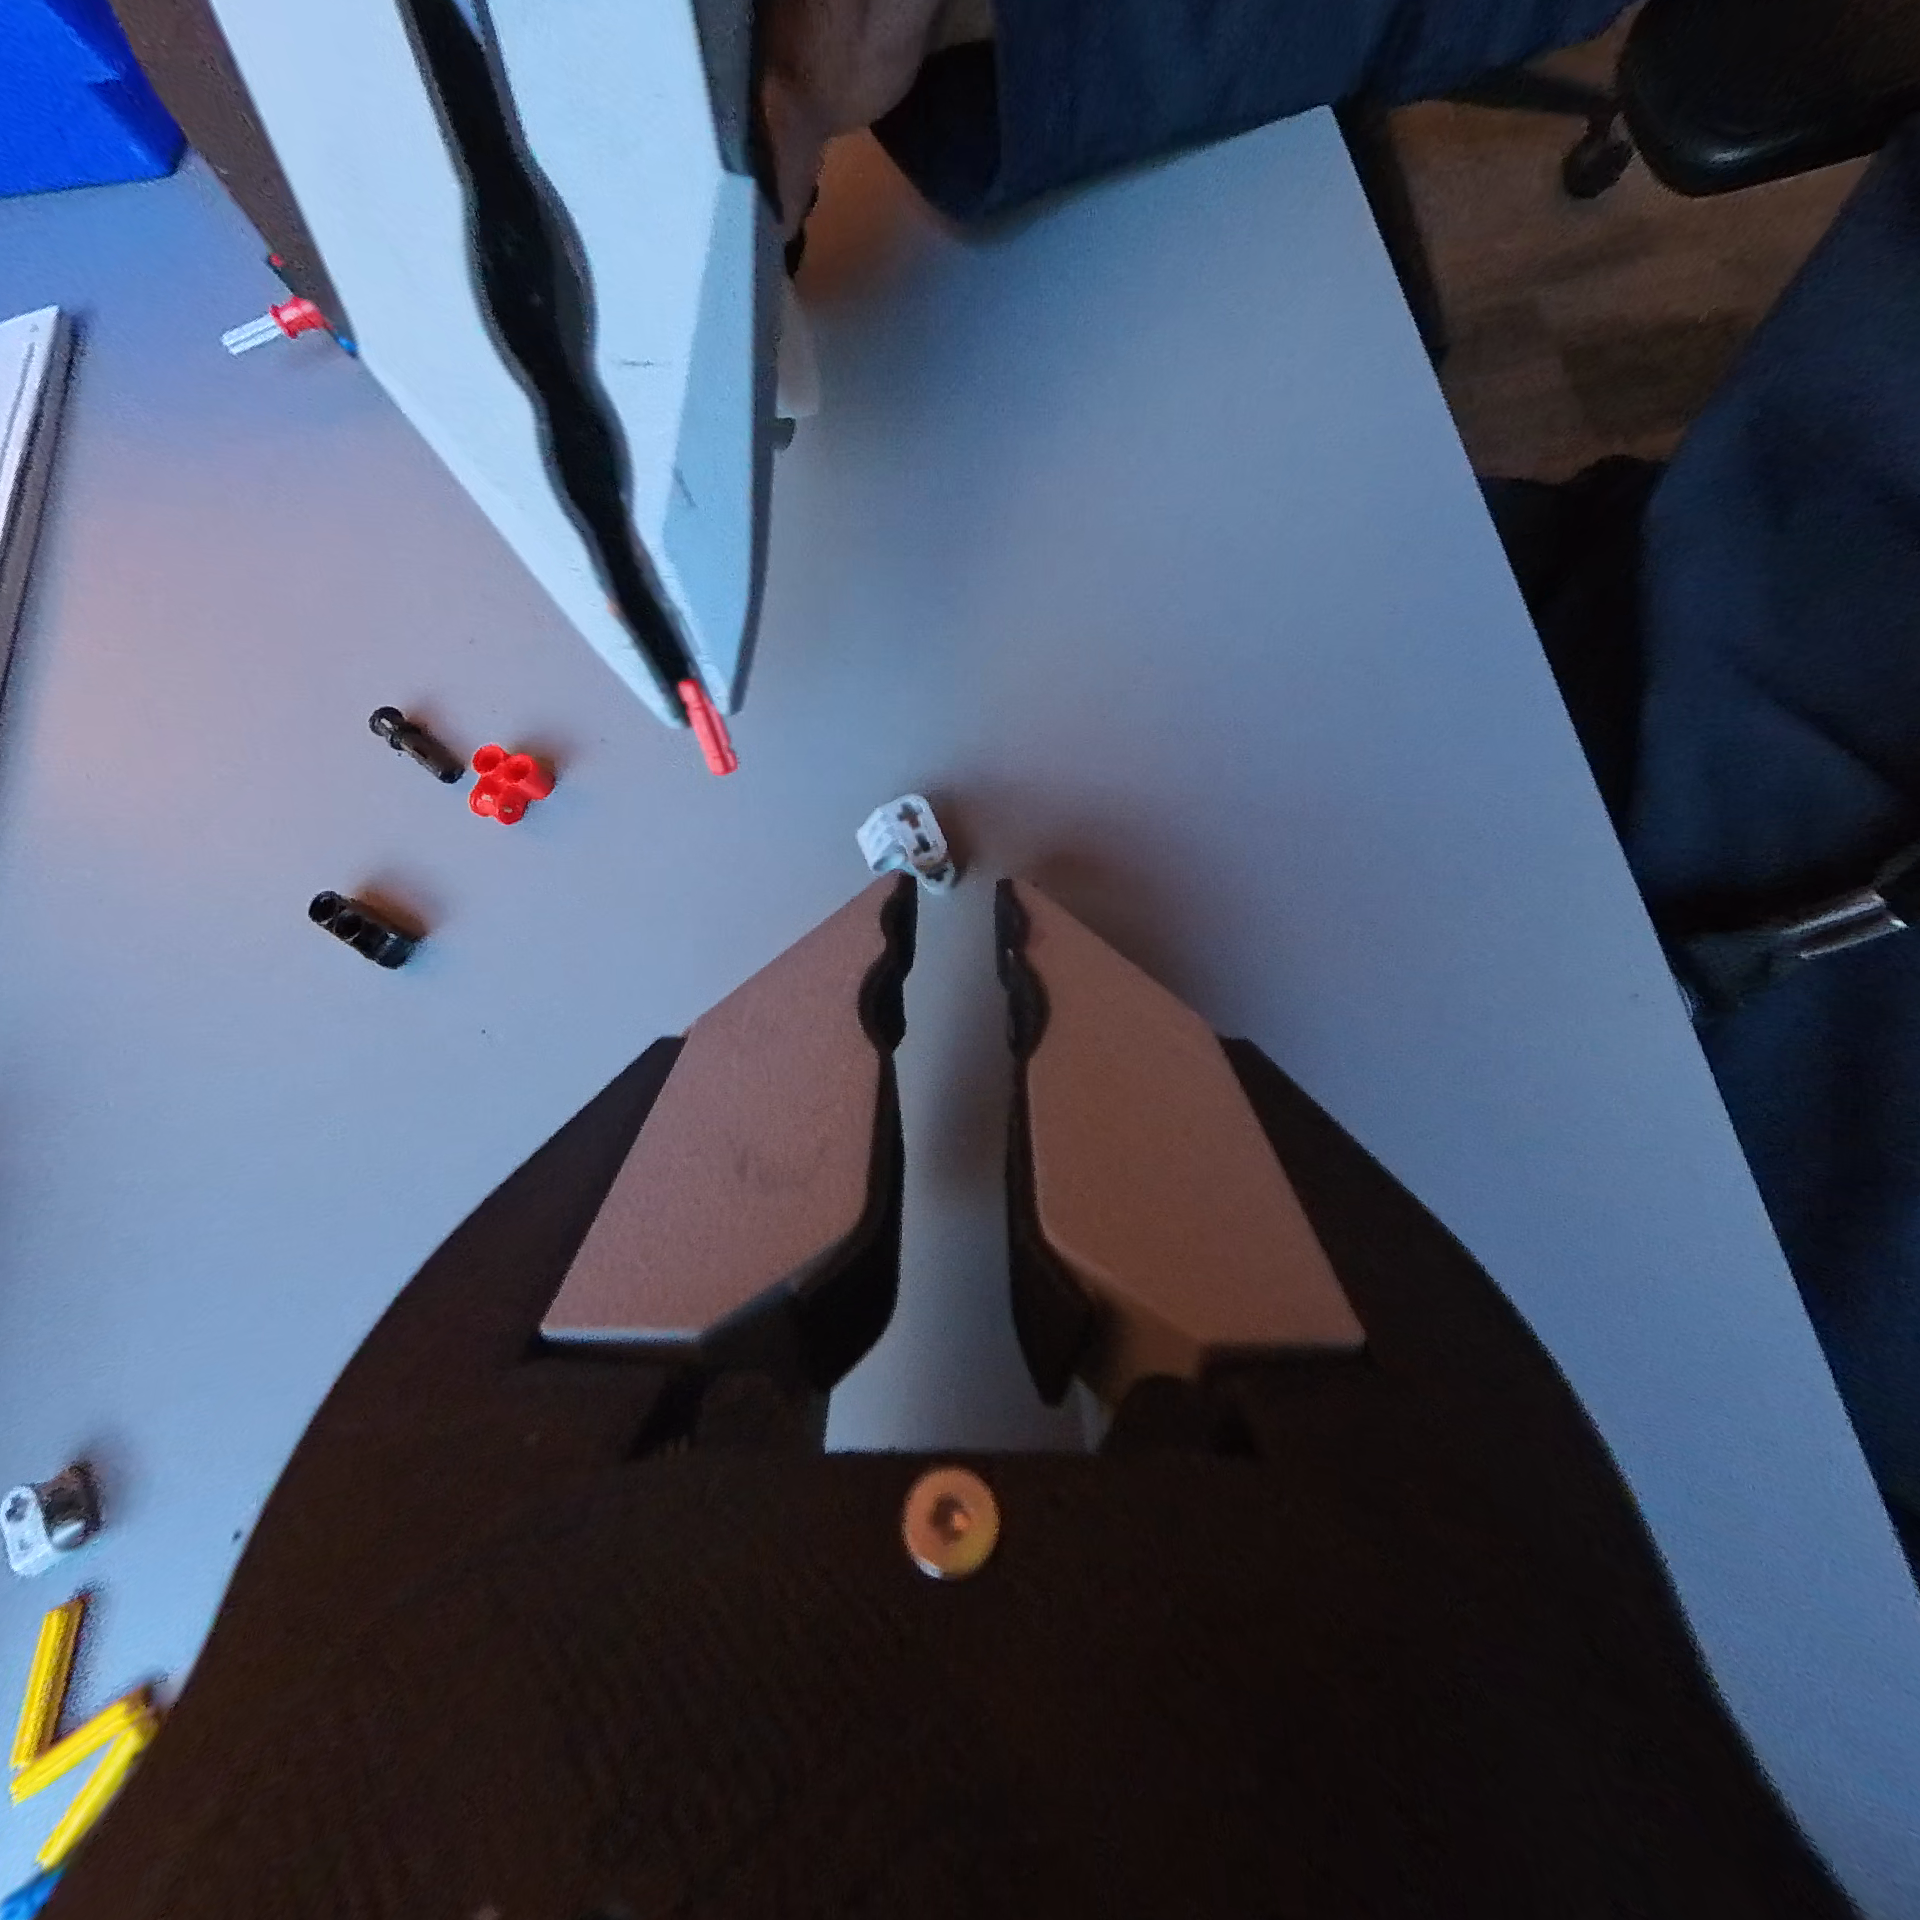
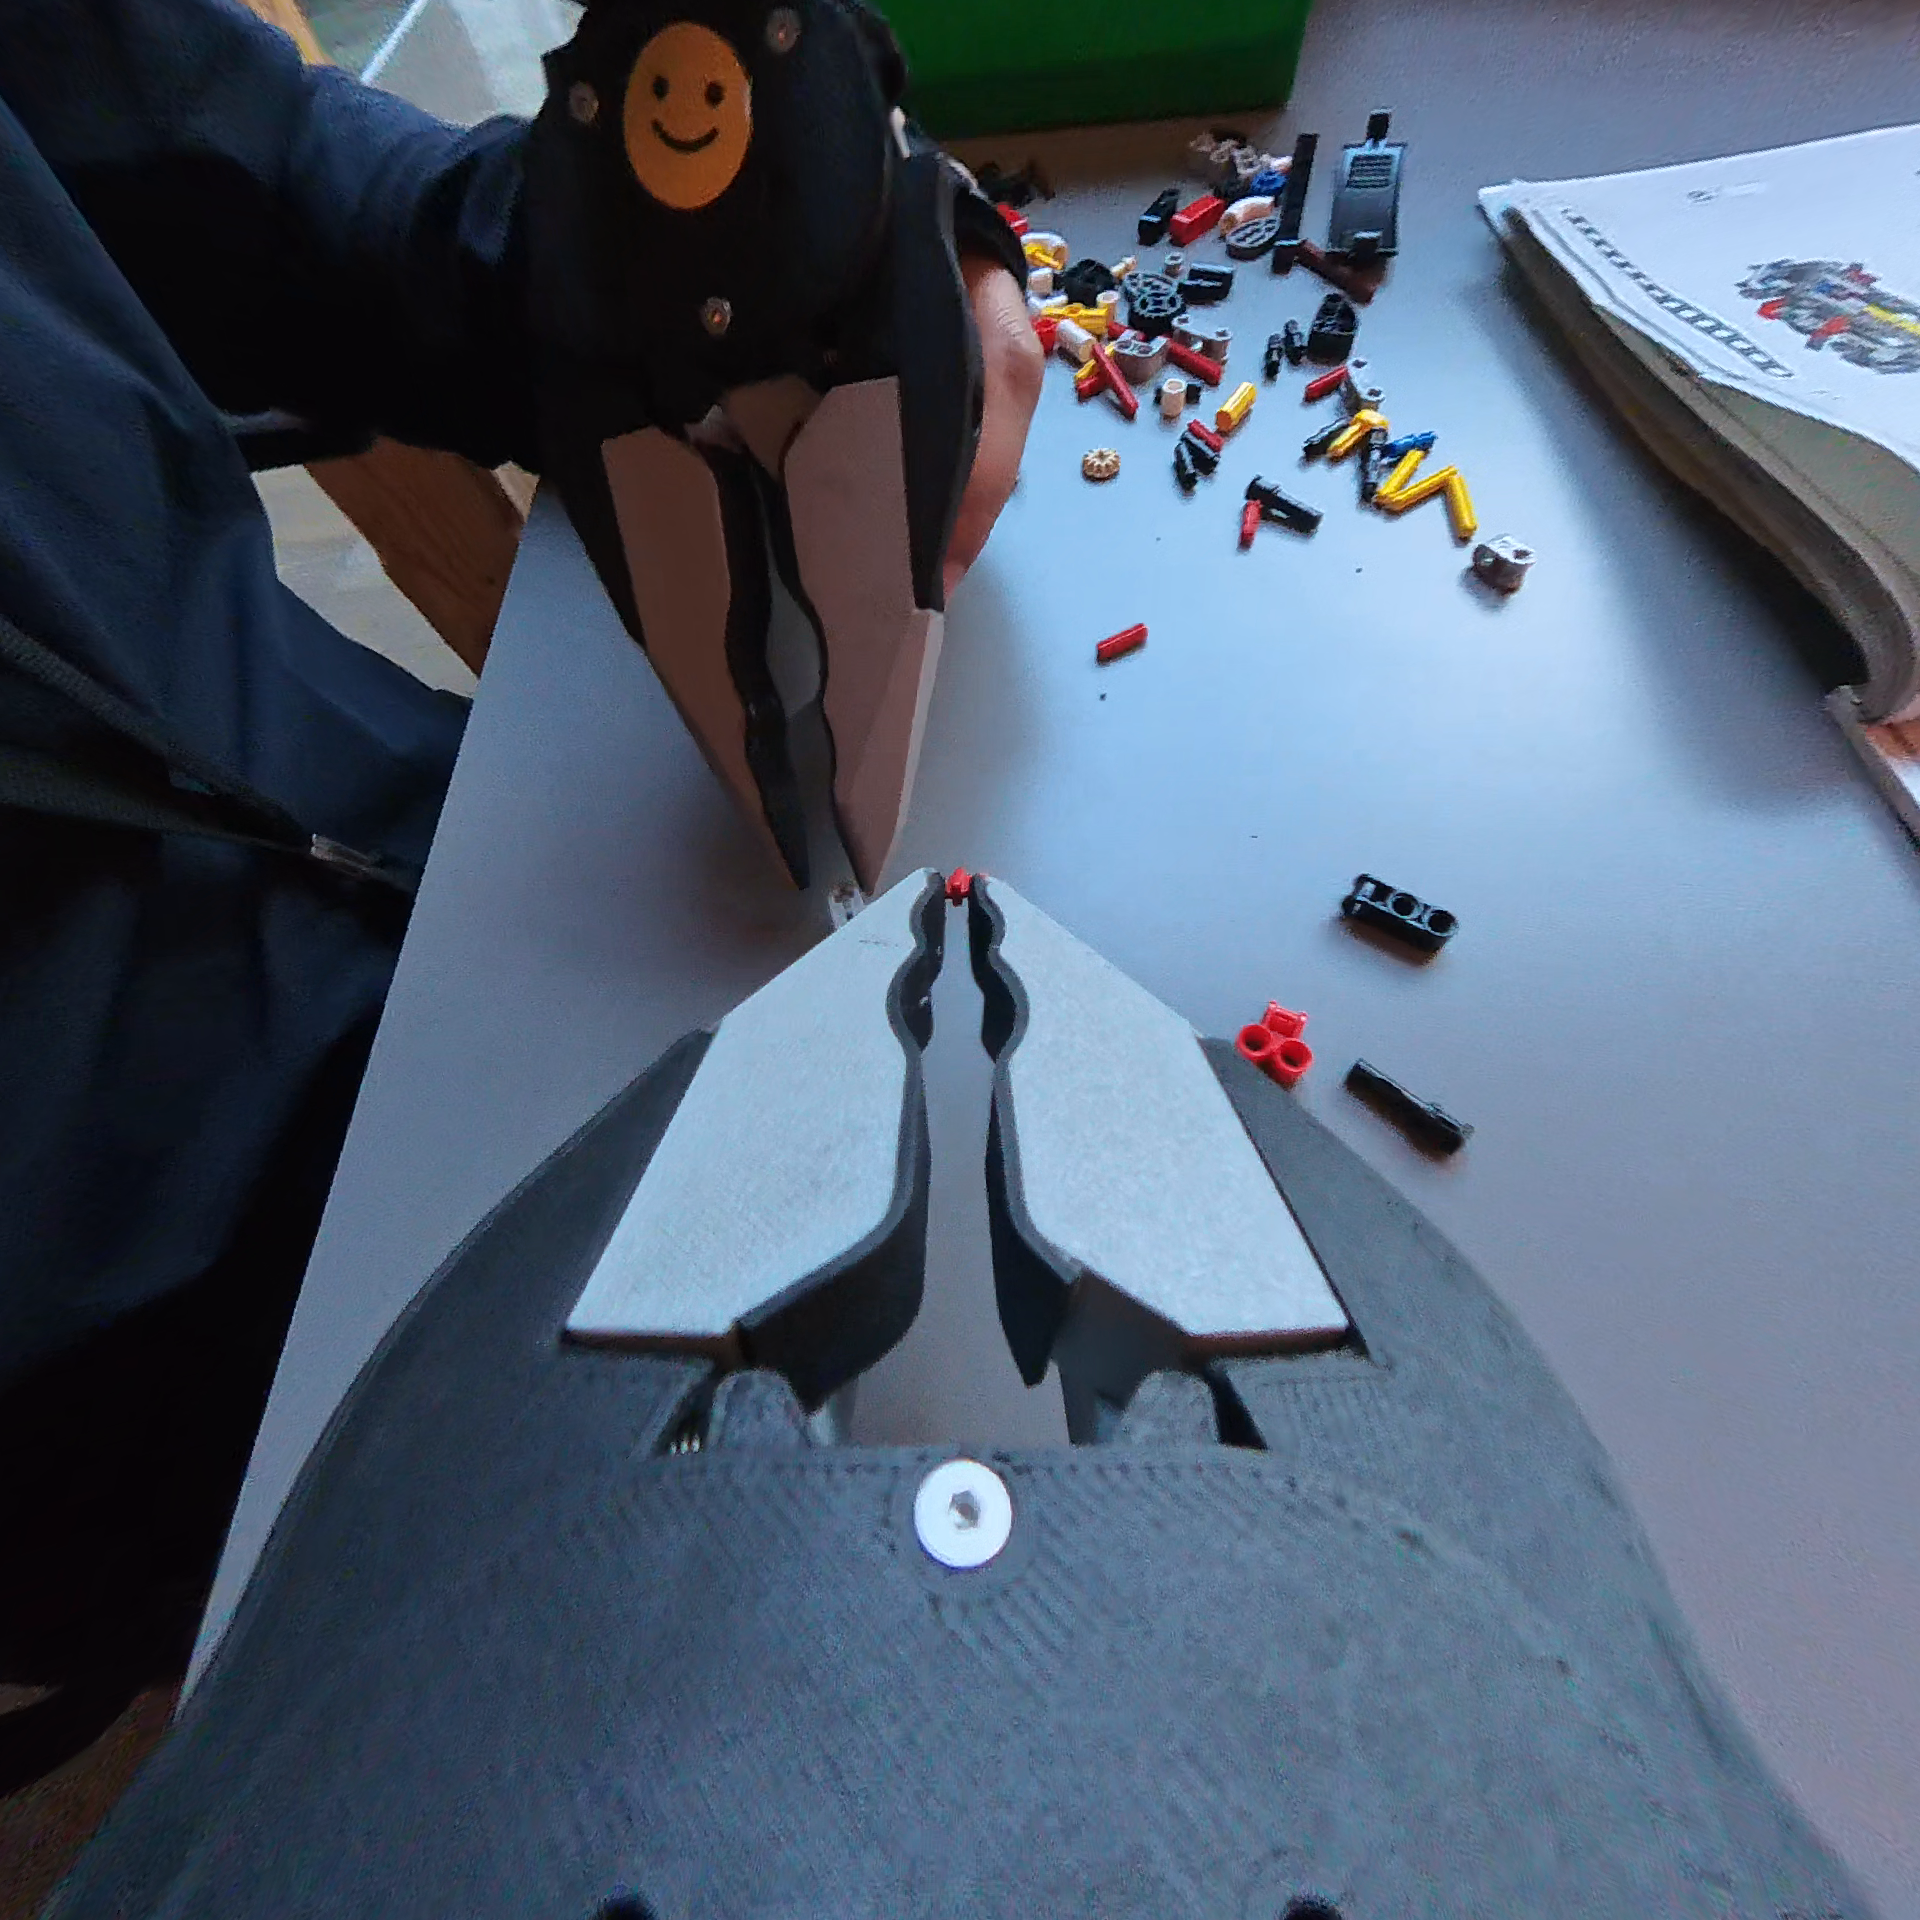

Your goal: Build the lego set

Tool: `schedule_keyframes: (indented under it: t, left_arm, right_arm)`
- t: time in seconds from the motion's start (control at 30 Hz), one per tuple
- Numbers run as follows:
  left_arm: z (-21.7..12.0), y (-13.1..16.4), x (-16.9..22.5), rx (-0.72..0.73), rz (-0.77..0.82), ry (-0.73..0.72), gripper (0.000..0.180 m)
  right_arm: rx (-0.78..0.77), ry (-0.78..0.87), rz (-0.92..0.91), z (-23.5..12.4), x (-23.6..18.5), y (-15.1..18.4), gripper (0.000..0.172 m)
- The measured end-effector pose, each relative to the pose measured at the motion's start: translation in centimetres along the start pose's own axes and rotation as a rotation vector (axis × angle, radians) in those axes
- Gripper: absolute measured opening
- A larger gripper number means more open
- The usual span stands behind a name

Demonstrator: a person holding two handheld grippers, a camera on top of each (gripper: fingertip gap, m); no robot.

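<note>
My left gripper (image 1: 956, 883) has brown fingers and hovers low over the grey table (image 1: 1143, 520) near its edge. Its jaws stand a little apart. A small light grey connector (image 1: 904, 840) lies at the tip of the left finger (image 1: 899, 904); the other pad does not touch it. My right gripper (image 2: 957, 888), with grey fingers, is shut on a short red pin (image 2: 957, 883). In the left wrist view the red pin (image 1: 709, 732) sticks out of those fingertips, pointing towards the grey connector. The left gripper (image 2: 831, 873) shows just ahead in the right wrist view.
A black pin (image 1: 416, 745), a red connector (image 1: 509, 781) and a black beam (image 1: 364, 930) lie to the left. A pile of small parts (image 2: 1195, 312), a loose red pin (image 2: 1121, 642), an open booklet (image 2: 1714, 343) and a green box (image 2: 1091, 52) lie farther off.
</note>
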State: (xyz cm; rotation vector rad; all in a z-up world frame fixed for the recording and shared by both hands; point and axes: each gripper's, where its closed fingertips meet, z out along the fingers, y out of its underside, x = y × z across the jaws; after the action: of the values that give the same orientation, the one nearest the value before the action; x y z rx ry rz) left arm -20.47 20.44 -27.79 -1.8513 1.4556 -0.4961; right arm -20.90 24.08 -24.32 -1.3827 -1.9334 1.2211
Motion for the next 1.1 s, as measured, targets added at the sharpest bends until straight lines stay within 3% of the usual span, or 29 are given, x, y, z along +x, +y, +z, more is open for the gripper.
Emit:
schedule_keyframes:
  t: [0.3,0.77,1.1]
  left_arm:
    - [0.1,-0.3,-1.5,0.010,-0.088,-0.047,0.026]
    - [1.2,0.0,-1.2,-0.033,-0.122,-0.019,0.015]
    - [0.8,-0.4,-1.6,0.010,-0.139,-0.020,0.013]
  right_arm:
    - [-0.052,-0.040,-0.087,0.8,-1.6,0.5,0.001]
    - [-0.086,-0.042,-0.129,1.1,-2.1,0.9,0.001]
    - [-0.130,-0.024,-0.146,1.3,-1.9,1.6,0.001]
